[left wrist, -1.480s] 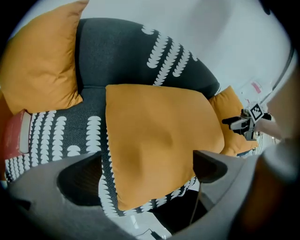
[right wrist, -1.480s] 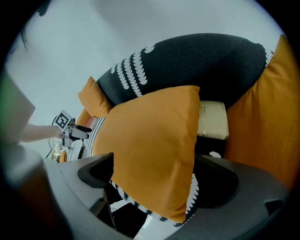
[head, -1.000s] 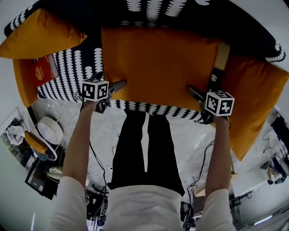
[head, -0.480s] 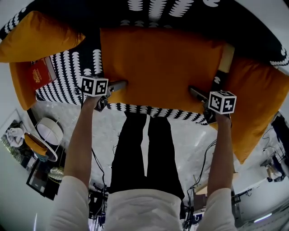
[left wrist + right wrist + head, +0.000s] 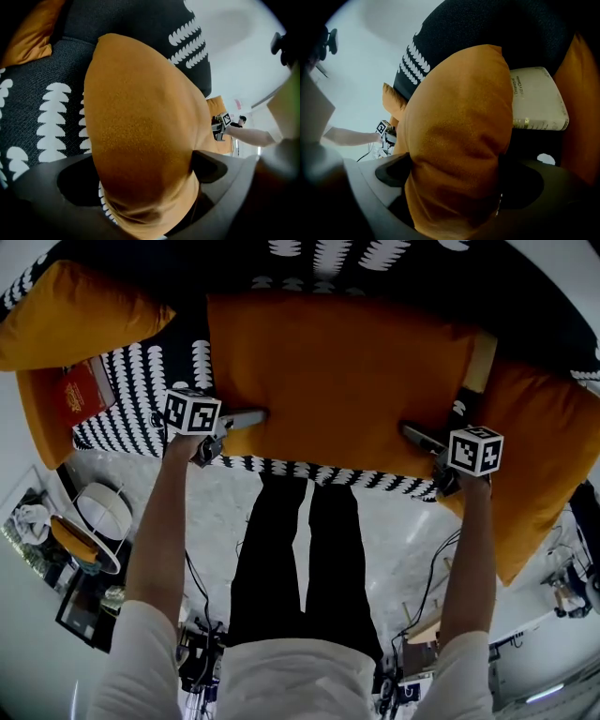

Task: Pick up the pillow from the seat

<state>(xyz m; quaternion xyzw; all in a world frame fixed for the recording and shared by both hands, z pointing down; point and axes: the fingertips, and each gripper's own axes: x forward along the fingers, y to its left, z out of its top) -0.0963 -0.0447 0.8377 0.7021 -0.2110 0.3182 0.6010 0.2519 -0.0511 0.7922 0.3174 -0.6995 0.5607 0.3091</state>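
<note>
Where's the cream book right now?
Head view, right side: the cream book lies on the seat between the right end of the big orange pillow and the orange cushion beside it.

The pillow (image 5: 337, 381) is stretching across the seat (image 5: 141, 371). Its left edge is sitting between the left gripper's (image 5: 246, 418) fingers (image 5: 70, 178), its right edge between the right gripper's (image 5: 419, 435) fingers (image 5: 389, 173). Beyond the right fingers, a book (image 5: 536, 98) is leaning just behind the pillow. Left of the left fingers, a second book (image 5: 84, 388) is lying on the seat, below the left cushion (image 5: 80, 315). The right cushion (image 5: 539, 456) is resting right of the right fingers.
</note>
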